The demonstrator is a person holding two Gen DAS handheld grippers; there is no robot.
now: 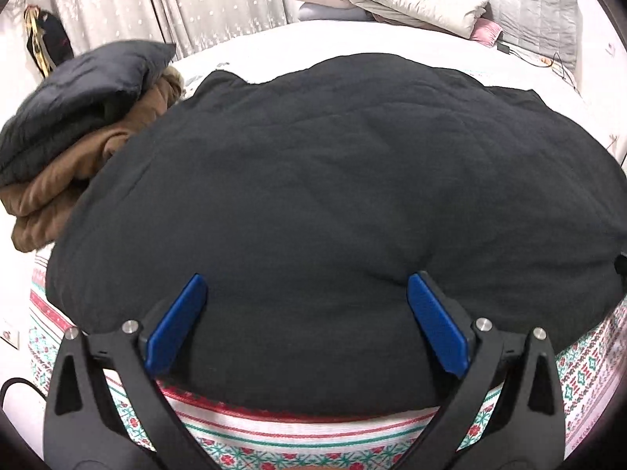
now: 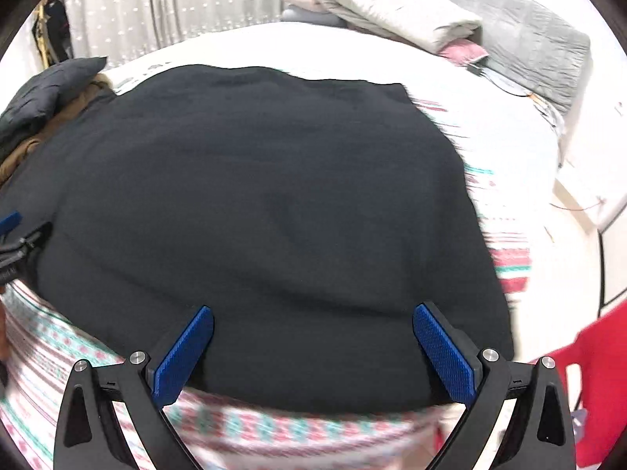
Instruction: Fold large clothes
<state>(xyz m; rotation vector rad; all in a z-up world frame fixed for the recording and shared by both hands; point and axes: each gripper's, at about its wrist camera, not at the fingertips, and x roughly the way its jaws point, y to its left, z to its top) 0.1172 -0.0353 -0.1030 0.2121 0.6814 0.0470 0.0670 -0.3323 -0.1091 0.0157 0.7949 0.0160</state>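
A large black garment (image 1: 333, 203) lies folded and spread flat on the bed, filling most of both views; it also shows in the right wrist view (image 2: 254, 215). My left gripper (image 1: 307, 286) is open and empty, hovering over the garment's near edge, blue pads wide apart. My right gripper (image 2: 313, 315) is open and empty too, above the garment's near right part. The left gripper's blue pad and black frame (image 2: 11, 231) show at the far left of the right wrist view.
A stack of folded clothes, dark grey jacket (image 1: 82, 94) on a brown one (image 1: 66, 192), sits left of the garment. The bed has a patterned red-green cover (image 1: 298, 434). Folded quilts and pillows (image 1: 411, 0) lie at the headboard. A red object (image 2: 603, 384) stands at right.
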